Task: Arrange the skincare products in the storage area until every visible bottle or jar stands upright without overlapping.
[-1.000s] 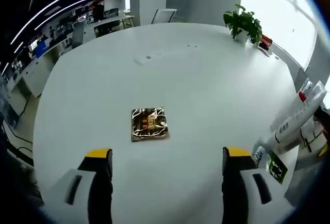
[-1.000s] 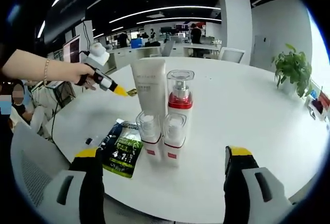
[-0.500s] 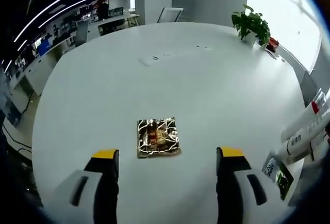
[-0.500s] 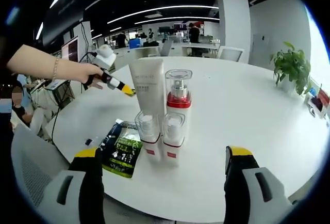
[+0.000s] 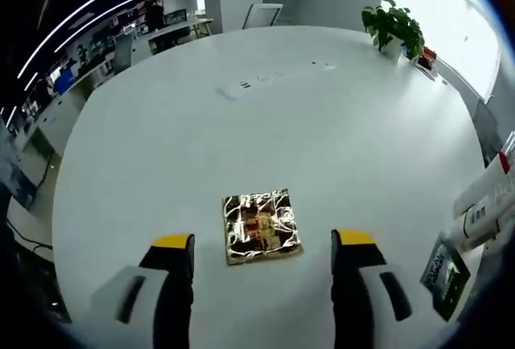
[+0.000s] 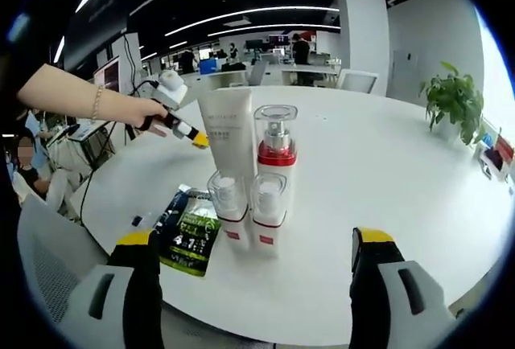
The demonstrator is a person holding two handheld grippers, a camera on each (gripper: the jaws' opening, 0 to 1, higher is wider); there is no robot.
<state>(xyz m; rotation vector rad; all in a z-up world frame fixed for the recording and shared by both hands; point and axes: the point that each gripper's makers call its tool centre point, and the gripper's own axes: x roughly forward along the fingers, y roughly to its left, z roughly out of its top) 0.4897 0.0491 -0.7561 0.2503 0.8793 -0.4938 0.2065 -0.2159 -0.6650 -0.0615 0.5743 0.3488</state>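
Note:
A white tube [image 6: 228, 134], a clear pump bottle with a red collar [image 6: 276, 144] and two small clear-capped bottles [image 6: 228, 208] [image 6: 268, 212] stand upright, close together on the white round table [image 6: 386, 172]. My right gripper [image 6: 253, 237] is open in front of them, touching none. A green-black sachet [image 6: 189, 232] lies flat left of the bottles. A gold foil packet [image 5: 261, 226] lies flat just ahead of and between the jaws of my open left gripper [image 5: 264, 240]. A hand holds that left gripper [image 6: 181, 128] beyond the tube. The white tube [image 5: 487, 204] and the sachet [image 5: 444, 273] show at the right edge.
A potted plant [image 6: 455, 104] stands near the table's far edge, with small red items beside it. A grey chair back [image 6: 48, 285] sits close at the lower left. Office desks and people fill the background. Bare tabletop [image 5: 273, 132] stretches beyond the foil packet.
The left gripper has moved closer to the gold packet, which now lies between its jaw tips. Seen from the right, the hand with it has shifted toward the tube. The bottles stayed put.

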